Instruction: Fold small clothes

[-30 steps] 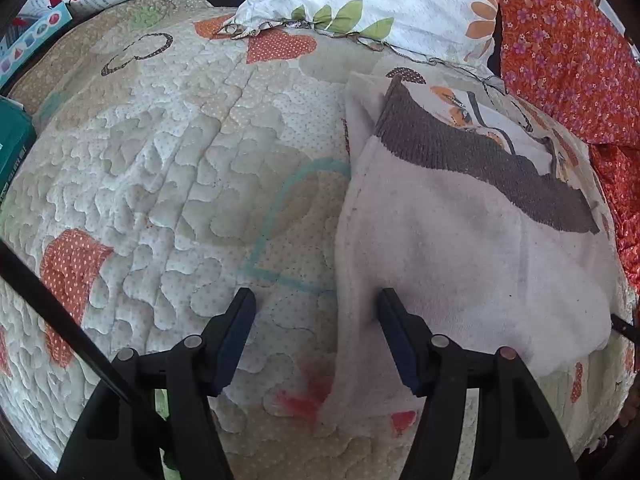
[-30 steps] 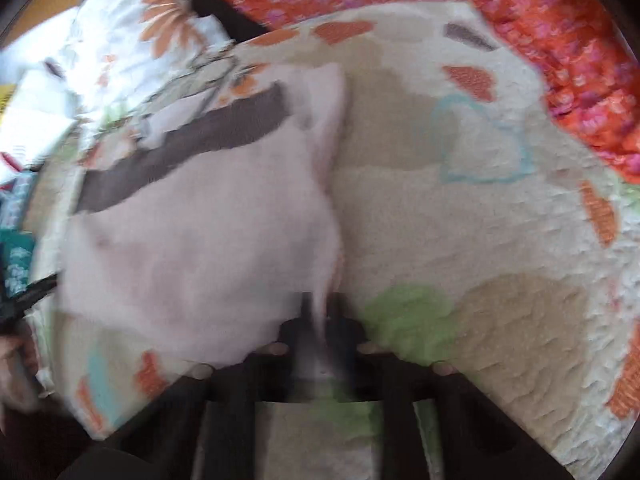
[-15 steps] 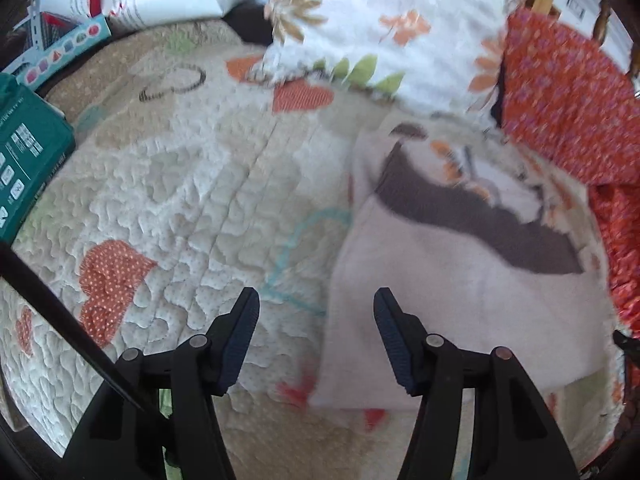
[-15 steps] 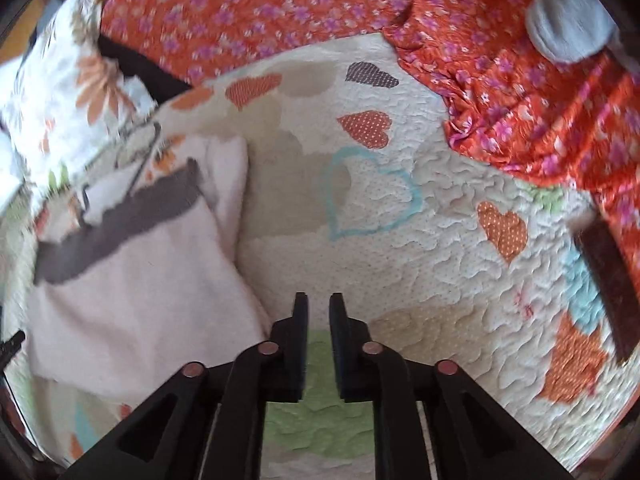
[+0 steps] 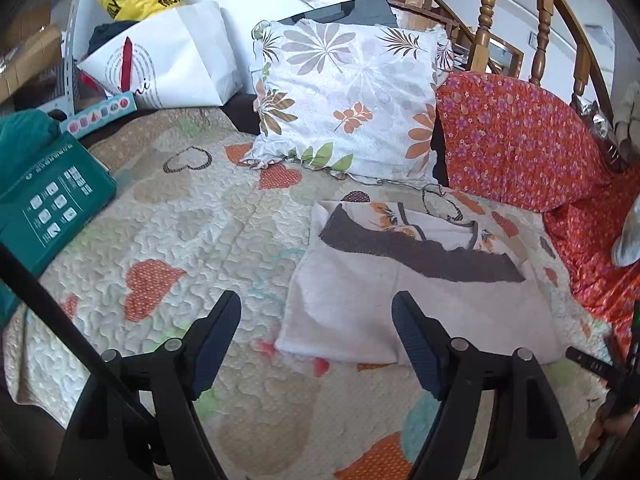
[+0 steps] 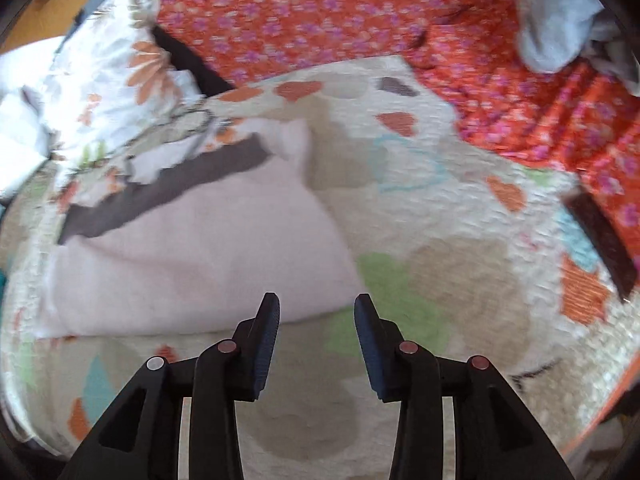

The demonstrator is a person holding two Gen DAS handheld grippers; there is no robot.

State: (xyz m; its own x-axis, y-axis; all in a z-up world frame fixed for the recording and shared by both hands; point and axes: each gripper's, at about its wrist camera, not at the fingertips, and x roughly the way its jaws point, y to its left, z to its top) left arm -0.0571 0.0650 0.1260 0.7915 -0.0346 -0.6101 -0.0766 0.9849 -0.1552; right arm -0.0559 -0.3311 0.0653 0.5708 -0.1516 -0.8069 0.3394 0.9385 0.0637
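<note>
A small pale pink garment with a dark grey band lies folded flat on the heart-patterned quilt. In the right wrist view the same garment lies left of centre. My left gripper hangs above the quilt near the garment's front left corner, its jaws opening with nothing between them. My right gripper hovers over the garment's front right corner, jaws also opening and empty. Neither gripper touches the cloth.
A floral pillow leans at the back. An orange flowered cloth covers the right side, with a grey-white garment on it. A teal box and white paper bag stand at the left.
The right gripper let go of the garment's edge, drew back and opened. The left gripper rose and pulled back from the cloth, jaws spreading wider. The garment now lies flat.
</note>
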